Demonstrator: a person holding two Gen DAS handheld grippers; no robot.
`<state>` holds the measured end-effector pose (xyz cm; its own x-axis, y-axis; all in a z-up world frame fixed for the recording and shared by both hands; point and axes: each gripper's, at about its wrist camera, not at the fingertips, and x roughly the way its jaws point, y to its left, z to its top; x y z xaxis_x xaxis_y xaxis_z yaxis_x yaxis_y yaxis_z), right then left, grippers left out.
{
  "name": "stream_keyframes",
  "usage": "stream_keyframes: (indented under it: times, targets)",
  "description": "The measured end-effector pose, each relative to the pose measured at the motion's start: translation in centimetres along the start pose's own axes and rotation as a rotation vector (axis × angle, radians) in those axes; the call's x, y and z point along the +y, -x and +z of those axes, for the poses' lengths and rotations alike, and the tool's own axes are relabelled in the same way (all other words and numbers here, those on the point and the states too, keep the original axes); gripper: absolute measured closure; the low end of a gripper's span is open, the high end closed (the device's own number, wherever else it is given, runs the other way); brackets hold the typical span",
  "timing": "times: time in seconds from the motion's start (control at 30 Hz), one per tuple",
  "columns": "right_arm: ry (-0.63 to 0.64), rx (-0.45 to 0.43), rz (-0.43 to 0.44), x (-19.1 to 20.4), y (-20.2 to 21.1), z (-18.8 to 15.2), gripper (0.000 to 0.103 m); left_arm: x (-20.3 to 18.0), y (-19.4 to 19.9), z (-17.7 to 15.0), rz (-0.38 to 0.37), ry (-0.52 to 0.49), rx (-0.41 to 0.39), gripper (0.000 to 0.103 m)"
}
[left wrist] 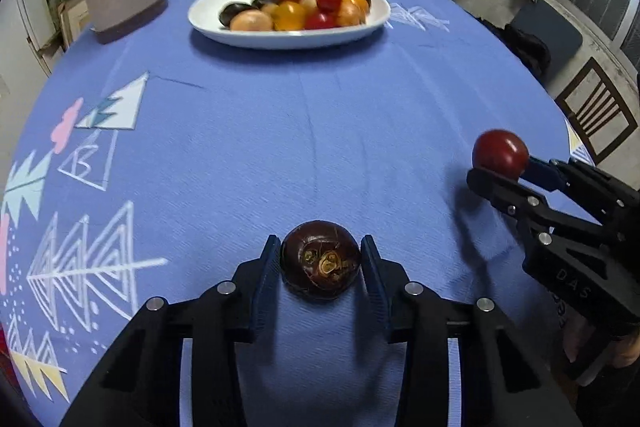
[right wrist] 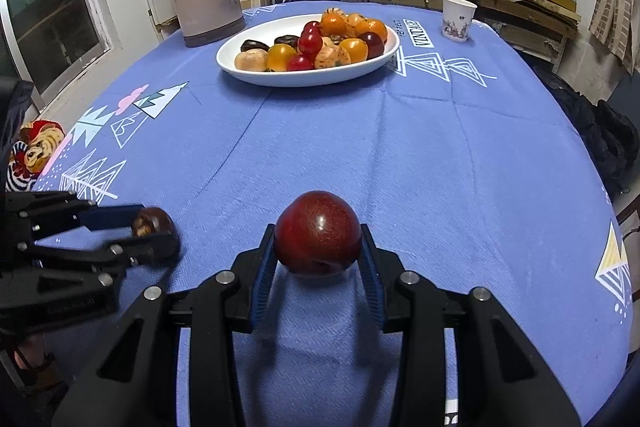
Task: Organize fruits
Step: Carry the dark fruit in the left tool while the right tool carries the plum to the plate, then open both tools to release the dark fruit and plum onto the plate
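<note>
Two fruits are being gripped: the left hand-held gripper is clamping a dark brown fruit on the near table, while the right hand-held gripper is holding a red fruit.

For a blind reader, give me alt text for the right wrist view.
The right tongs grip a red fruit over a blue tablecloth. Beyond sits a white plate of mixed fruit; the left tongs hold a dark fruit.

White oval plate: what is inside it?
The white oval plate holds piled small fruits: orange, red, tan and dark ones. Whatever lies beneath the pile is covered.
</note>
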<state>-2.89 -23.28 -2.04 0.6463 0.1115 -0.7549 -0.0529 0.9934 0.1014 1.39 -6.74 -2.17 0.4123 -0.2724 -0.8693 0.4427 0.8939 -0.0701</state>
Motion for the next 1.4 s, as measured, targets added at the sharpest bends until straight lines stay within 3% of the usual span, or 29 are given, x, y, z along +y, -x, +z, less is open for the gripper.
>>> stream_keyframes:
  times: [0.3,0.57,0.93,1.17,1.2,1.23,1.27,1.3,1.4]
  targets:
    - [0.020,-0.061,-0.005,1.0,0.8,2.9,0.064,1.9,3.1,4.5,0.045,-0.002,-0.087,0.062]
    - [0.047,-0.149,-0.004,2.2,1.2,8.9,0.064,3.3,3.6,11.2,0.063,0.018,-0.109,0.062]
    - [0.052,-0.131,-0.029,0.6,-5.9,18.1,0.064,5.8,-2.8,20.9,0.102,0.052,-0.065,0.061]
    - [0.097,-0.096,-0.064,1.1,-11.0,21.4,0.064,7.7,-6.7,24.1,0.094,0.103,-0.032,0.061]
    - [0.106,-0.110,-0.093,1.4,-11.4,21.7,0.063,8.0,-7.0,24.4,0.094,0.113,-0.034,0.062]
    - [0.115,-0.116,-0.120,1.5,-11.6,21.9,0.046,8.3,-7.1,24.6,0.098,0.124,-0.041,0.061]
    - [0.121,-0.123,-0.158,1.6,-11.6,22.1,0.029,8.5,-7.2,24.7,0.105,0.131,-0.045,0.055]
    - [0.139,-0.144,-0.207,1.8,-11.6,22.2,0.026,8.9,-7.2,24.8,0.141,0.150,-0.055,0.041]
    - [0.151,-0.153,-0.192,1.5,-11.2,22.2,0.025,10.0,-6.9,24.7,0.178,0.187,-0.076,0.015]
